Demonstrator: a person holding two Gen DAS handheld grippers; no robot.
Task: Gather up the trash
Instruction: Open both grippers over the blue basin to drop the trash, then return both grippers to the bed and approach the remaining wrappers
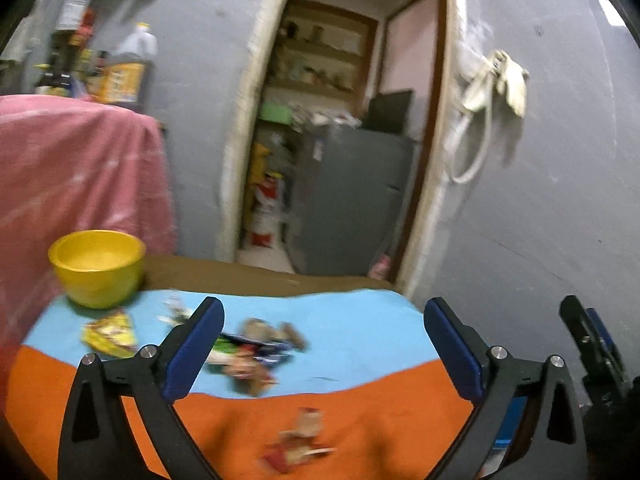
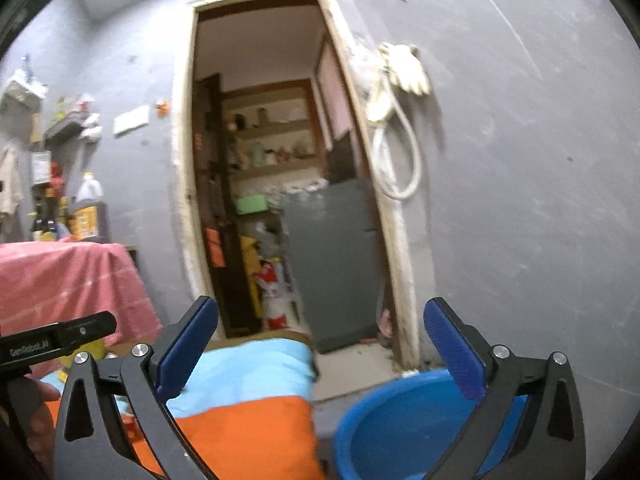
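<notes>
Both sets of jaws wide open, nothing held: left gripper [image 1: 322, 344] above the tabletop [image 1: 360, 408], right gripper [image 2: 320, 346] off its edge over the blue tub [image 2: 400, 420]. Trash lies loose on the cloth: yellow wrapper [image 1: 109, 335] near the yellow bowl [image 1: 98, 266], wrapper pile [image 1: 252, 350] mid-cloth, red scrap [image 1: 298, 444] nearest. Risks: flat wrappers slip from the jaws; pinching cloth drags everything; left reach could knock the bowl; views blurred, aim could miss.

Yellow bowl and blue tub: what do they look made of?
Yellow bowl: likely plastic or painted metal, smooth with a soft sheen on its rim; blur leaves it open. Blue tub: probably moulded plastic, with even glossy colour and a thin rounded rim.
</notes>
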